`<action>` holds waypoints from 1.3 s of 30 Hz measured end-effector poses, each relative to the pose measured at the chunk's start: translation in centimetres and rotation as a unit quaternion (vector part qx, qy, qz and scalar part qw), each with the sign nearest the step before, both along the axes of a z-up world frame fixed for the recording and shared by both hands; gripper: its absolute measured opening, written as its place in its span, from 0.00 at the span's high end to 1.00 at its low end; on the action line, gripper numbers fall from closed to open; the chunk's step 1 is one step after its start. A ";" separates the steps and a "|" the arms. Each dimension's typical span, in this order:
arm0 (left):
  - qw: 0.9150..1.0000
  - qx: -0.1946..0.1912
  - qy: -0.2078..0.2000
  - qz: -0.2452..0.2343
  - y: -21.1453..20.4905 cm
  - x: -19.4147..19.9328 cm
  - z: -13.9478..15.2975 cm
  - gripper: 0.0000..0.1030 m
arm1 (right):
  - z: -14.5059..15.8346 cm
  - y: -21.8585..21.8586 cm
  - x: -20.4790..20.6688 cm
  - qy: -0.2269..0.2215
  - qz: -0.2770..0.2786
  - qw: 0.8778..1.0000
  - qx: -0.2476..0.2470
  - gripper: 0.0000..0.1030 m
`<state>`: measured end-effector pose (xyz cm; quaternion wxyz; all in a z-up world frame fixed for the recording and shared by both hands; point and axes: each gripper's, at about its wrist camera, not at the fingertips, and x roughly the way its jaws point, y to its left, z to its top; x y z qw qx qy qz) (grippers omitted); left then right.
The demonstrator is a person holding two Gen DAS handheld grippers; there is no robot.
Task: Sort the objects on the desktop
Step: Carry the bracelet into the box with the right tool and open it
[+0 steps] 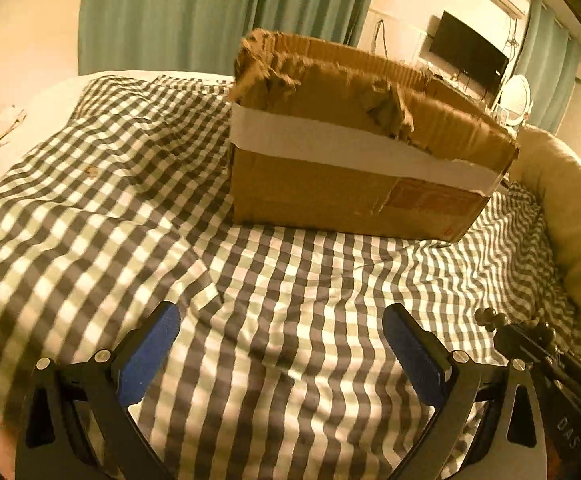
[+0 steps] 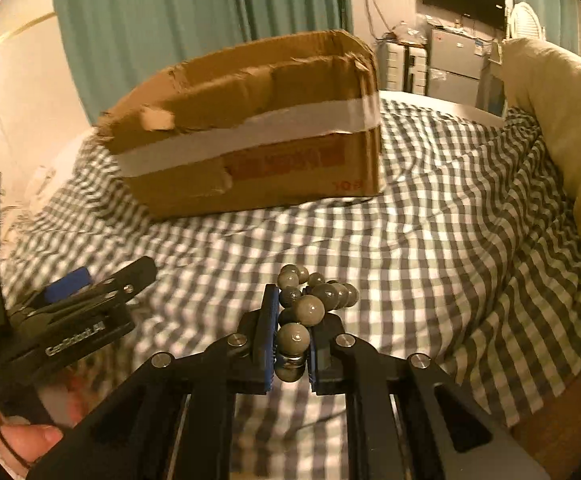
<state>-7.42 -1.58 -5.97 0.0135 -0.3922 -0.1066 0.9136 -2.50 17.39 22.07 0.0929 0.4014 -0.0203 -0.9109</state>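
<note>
One torn cardboard box [image 1: 354,184], contents hidden

1 cardboard box [image 1: 354,184], 1 bead string [image 2: 310,304], 2 grippers: left [image 1: 282,344], right [image 2: 290,344].

"DAS" on right gripper [image 1: 546,344]

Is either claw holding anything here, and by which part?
The right claw is shut on a string of round grey-green beads, pinching its near end; the rest bunches beyond the tips. The left claw is open and holds nothing.
</note>
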 end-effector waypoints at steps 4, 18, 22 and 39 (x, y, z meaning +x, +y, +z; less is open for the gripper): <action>1.000 0.018 0.002 0.010 -0.5 0.6 1.4 0.00 | 1.7 -0.2 1.2 0.018 0.011 1.000 -0.012 0.89; 0.997 -0.012 0.074 -0.006 -0.4 -2.6 10.7 0.00 | 11.6 -1.6 -2.9 0.116 0.054 0.991 -0.032 0.89; 0.995 -0.028 0.090 -0.016 -0.4 -5.7 12.8 0.00 | 13.4 -2.0 -6.5 0.132 0.060 0.989 -0.041 0.89; 0.992 -0.055 0.112 -0.002 -1.6 -11.2 9.4 0.00 | 10.4 -2.1 -11.7 0.192 0.050 0.980 0.003 0.15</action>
